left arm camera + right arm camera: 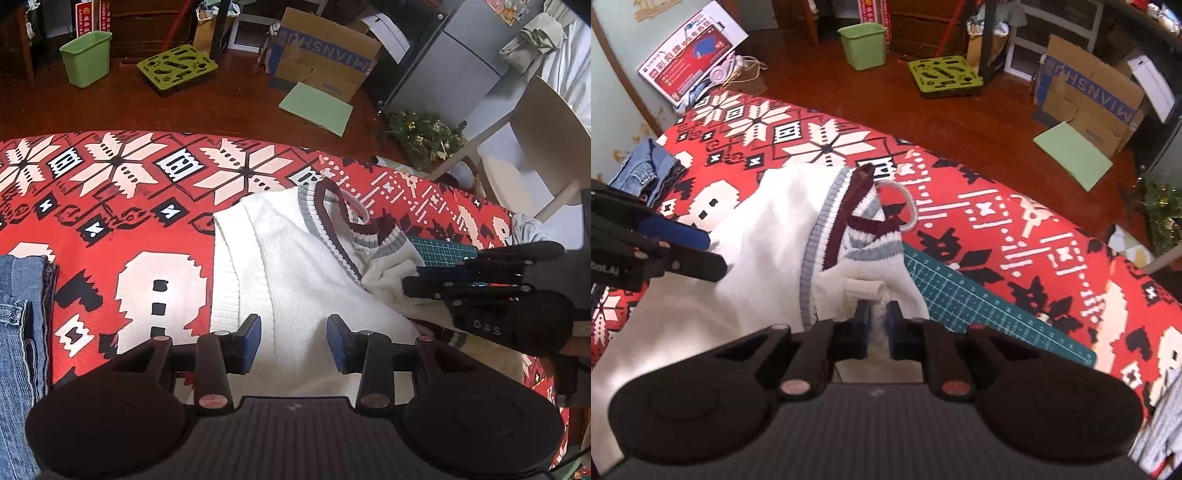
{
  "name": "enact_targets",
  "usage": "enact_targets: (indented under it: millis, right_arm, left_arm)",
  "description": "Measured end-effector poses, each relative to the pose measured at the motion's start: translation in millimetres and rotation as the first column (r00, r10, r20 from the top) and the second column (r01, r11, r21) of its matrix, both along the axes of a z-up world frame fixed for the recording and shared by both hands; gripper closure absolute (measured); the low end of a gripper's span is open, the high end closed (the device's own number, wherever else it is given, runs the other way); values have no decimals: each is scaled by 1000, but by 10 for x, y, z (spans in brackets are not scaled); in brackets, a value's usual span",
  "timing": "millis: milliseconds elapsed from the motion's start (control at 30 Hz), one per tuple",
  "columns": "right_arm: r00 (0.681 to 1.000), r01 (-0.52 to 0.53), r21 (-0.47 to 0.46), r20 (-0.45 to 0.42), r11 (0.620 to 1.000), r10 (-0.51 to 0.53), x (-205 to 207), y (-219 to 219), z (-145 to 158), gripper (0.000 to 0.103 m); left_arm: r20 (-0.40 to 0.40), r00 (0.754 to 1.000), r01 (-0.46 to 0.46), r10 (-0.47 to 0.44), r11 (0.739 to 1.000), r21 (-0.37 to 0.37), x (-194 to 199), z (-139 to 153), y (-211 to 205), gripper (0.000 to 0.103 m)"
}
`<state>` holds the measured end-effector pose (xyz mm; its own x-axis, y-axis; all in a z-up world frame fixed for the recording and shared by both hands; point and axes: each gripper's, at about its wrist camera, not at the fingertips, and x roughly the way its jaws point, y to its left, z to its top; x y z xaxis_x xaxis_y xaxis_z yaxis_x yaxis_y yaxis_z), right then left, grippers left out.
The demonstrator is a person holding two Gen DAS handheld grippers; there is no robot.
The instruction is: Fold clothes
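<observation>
jeans (pixel 20 332): folded denim, far left edge of left wrist view, on red patterned cloth (pixel 122 229)
left gripper (pixel 294 341): bottom centre, jaws apart, hovering over sweater, gripping nothing
sweater (pixel 295 258): white knit, maroon-grey V-neck, centre frame
right gripper (pixel 877 328): right wrist view, bottom centre, pinched on sweater fold
cutting mat (pixel 979 302): green, right of sweater

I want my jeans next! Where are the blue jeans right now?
The folded blue denim jeans lie at the left edge of the red patterned blanket in the left wrist view, left of the white knit sweater, not touching it.
</observation>
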<state>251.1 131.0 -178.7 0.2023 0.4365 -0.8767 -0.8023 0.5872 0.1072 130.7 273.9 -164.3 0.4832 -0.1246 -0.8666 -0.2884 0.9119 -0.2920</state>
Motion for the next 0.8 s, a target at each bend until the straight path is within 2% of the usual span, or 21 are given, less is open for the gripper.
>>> enact_targets:
  millis: [133, 233, 367, 567, 633, 700, 800]
  right_arm:
    - [991, 132, 67, -42, 989, -130, 38, -213, 177, 95]
    - [971, 238, 105, -1, 966, -239, 161, -456, 376, 95]
    - [920, 380, 104, 54, 919, -387, 491, -793, 504, 96]
    - [853, 521, 15, -44, 853, -520, 962, -1166, 101, 96]
    - [842, 538, -12, -26, 843, -538, 1013, -1218, 4, 96]
    - [830, 557, 1, 1, 830, -557, 1026, -1264, -6, 99]
    - [820, 573, 3, 15, 820, -573, 1030, -1273, -26, 99]
  left_arm:
    - [4, 1000, 2, -2, 1000, -1, 4, 20, 18, 64]
    - [11, 1000, 1, -1, 1000, 7, 23, 44, 50, 64]
    - [17, 1000, -5, 5, 1000, 19, 66, 61, 101, 64]
    - [16, 1000, -9, 7, 998, 65, 191, 52, 172, 64]
    - [16, 1000, -20, 19, 997, 72, 239, 47, 230, 64]
    - [10, 999, -34, 34, 997, 64, 293, 27, 303, 64]
    - [-6, 999, -32, 33, 997, 71, 393, -29, 379, 64]
